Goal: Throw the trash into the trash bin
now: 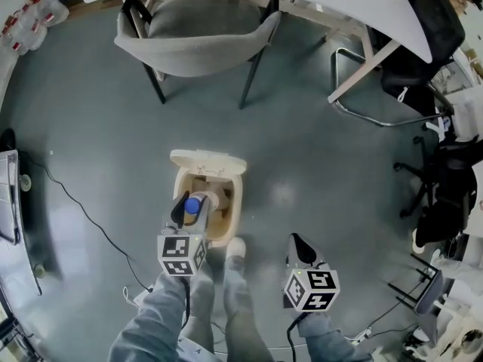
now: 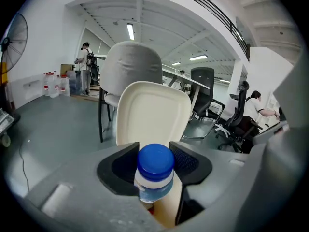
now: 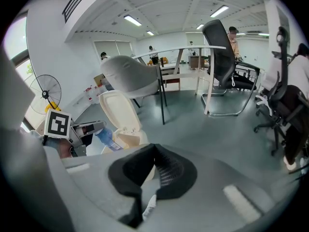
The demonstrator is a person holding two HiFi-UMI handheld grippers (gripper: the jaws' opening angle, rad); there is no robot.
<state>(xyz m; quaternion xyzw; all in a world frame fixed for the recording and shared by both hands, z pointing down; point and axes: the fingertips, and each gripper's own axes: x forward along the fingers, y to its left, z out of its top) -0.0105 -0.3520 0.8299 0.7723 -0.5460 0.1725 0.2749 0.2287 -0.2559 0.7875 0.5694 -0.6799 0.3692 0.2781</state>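
My left hand-held gripper pinches blue-capped bottle, jaws either side just under cap. Bottle sits directly above mouth of trash bin, not yet inside. Bin lid tipped back on bin's far side. My right hand-held gripper pressed together, low, right of bin, well apart from bottle.
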